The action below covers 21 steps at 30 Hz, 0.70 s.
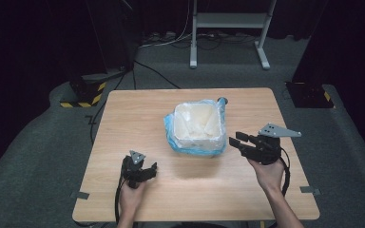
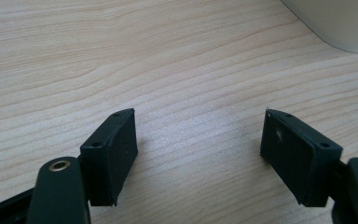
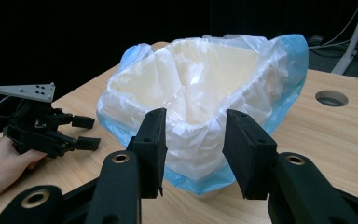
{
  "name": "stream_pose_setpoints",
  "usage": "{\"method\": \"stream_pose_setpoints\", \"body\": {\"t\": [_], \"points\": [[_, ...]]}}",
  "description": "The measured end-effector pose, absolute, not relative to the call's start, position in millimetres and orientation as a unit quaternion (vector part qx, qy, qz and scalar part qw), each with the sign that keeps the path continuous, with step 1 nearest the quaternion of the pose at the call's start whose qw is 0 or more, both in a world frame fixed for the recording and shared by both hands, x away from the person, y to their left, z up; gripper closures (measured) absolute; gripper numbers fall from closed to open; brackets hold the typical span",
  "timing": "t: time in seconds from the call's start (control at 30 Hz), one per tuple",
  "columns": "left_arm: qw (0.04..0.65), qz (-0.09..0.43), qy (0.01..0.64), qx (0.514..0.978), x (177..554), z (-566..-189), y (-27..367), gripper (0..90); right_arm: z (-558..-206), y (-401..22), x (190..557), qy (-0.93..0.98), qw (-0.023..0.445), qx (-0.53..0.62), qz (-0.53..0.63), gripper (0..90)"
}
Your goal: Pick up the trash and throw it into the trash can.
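Observation:
A white bin (image 1: 196,124) lined with a thin blue-edged plastic bag (image 3: 279,60) stands at the middle of the wooden table (image 1: 133,114). My right gripper (image 1: 235,141) hovers just right of the bin, pointing at its near corner. Its jaws (image 3: 193,122) are open with nothing pressed between them, and the bag's rim (image 3: 191,126) shows beyond the gap. My left gripper (image 1: 150,169) rests low at the front left, apart from the bin. Its jaws (image 2: 198,135) stand open over bare wood, and the bin's rounded corner (image 2: 340,23) shows ahead to the right. In the right gripper view the left gripper (image 3: 81,133) sits at the left.
A round cable hole (image 3: 331,98) is cut in the table behind the bin. Grey carpet surrounds the table, with cables and a white stand's feet (image 1: 228,57) at the back. Tape marks (image 1: 80,194) lie on the floor by the front corners.

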<state>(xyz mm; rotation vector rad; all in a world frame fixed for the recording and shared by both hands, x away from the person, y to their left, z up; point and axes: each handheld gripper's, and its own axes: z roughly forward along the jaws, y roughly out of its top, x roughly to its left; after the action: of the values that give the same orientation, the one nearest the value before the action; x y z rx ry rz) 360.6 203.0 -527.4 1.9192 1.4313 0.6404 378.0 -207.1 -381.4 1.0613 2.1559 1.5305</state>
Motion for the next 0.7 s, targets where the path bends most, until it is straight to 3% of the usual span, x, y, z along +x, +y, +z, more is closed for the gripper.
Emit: {"method": "stream_pose_setpoints", "body": {"t": [0.7], "points": [[0.326,0.244,0.545,0.733,360.6,-527.5,203.3,26.7,-416.2,-218.8,361.4,0.745,0.142,0.39,0.522,56.2]]}}
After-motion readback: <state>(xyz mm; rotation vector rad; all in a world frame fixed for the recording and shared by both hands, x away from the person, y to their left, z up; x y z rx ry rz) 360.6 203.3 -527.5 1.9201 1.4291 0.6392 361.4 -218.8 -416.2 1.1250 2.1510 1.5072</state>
